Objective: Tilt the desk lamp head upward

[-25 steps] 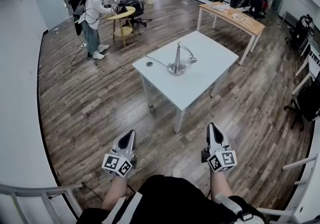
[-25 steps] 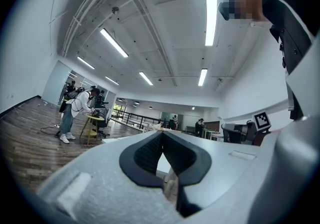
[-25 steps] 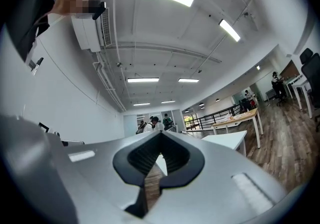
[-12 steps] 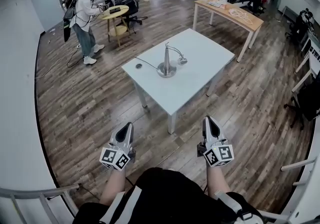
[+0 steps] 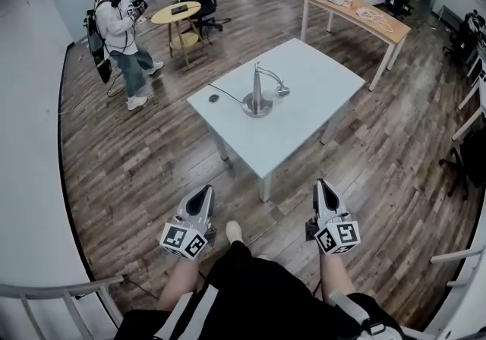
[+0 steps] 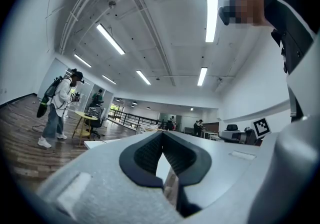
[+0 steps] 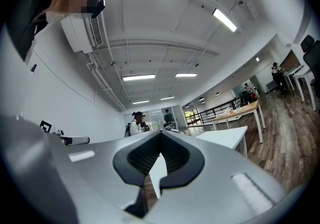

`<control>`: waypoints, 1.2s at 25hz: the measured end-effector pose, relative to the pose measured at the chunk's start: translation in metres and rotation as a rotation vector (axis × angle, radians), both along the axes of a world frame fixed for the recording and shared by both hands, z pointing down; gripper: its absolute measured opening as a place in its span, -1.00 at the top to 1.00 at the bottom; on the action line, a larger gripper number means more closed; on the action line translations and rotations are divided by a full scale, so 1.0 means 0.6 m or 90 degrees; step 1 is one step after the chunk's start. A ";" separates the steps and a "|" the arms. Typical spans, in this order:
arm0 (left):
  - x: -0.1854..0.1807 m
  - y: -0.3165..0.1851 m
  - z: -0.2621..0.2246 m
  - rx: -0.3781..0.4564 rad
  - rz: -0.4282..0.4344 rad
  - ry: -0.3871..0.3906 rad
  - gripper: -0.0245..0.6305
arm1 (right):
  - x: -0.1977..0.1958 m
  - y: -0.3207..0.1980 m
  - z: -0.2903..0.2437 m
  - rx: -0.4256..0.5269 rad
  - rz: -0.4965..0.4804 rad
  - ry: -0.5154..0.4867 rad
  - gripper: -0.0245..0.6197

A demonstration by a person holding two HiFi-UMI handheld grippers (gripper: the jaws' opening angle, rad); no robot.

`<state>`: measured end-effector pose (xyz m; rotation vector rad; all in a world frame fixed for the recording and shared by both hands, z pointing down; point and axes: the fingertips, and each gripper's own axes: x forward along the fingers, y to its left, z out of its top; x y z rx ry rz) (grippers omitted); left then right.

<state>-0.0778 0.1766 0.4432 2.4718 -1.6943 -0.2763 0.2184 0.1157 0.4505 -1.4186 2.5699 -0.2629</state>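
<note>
A silver desk lamp point(image 5: 257, 97) stands on a round base in the middle of a white table point(image 5: 304, 114), its small head point(image 5: 282, 92) hanging low to the right on a curved neck. A cord runs from it to the left across the tabletop. Both grippers hang above the wooden floor, well short of the table's near corner. My left gripper point(image 5: 203, 192) point(image 6: 162, 136) is shut with nothing in it. My right gripper point(image 5: 323, 184) point(image 7: 161, 136) is shut and holds nothing too. Part of the white table point(image 7: 225, 138) shows beyond the right jaws.
A person with a backpack point(image 5: 118, 27) stands at the far left beside a round yellow table point(image 5: 176, 14). A long wooden desk point(image 5: 357, 16) lies behind the white table. Office chairs point(image 5: 465, 156) line the right side. A white railing point(image 5: 68, 297) runs at the lower left.
The table and lamp have come a little closer in the head view. Both grippers stay shut and have advanced with me. My shoe now shows between them. The far person has stepped left.
</note>
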 end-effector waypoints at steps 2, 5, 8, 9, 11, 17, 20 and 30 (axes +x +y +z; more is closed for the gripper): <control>-0.009 -0.015 0.005 0.002 0.005 -0.004 0.93 | -0.005 -0.011 -0.003 0.000 0.005 -0.001 0.92; -0.027 -0.039 0.014 -0.004 0.003 0.002 0.93 | -0.011 -0.034 -0.005 0.001 0.014 0.001 0.92; -0.044 -0.071 0.020 -0.004 0.005 0.008 0.93 | -0.016 -0.062 -0.011 0.005 0.023 0.009 0.92; -0.048 -0.085 0.021 -0.003 0.006 0.011 0.93 | -0.018 -0.073 -0.014 0.007 0.026 0.011 0.92; -0.059 -0.112 0.019 0.001 0.009 0.015 0.93 | -0.027 -0.096 -0.019 0.009 0.029 0.013 0.92; -0.098 -0.187 0.015 0.016 0.014 0.021 0.93 | -0.069 -0.164 -0.032 0.019 0.030 0.019 0.92; -0.123 -0.221 0.014 0.015 0.010 0.028 0.93 | -0.091 -0.194 -0.037 0.021 0.029 0.025 0.92; -0.187 -0.320 0.030 0.021 0.028 0.012 0.93 | -0.156 -0.281 -0.037 0.023 0.051 0.030 0.92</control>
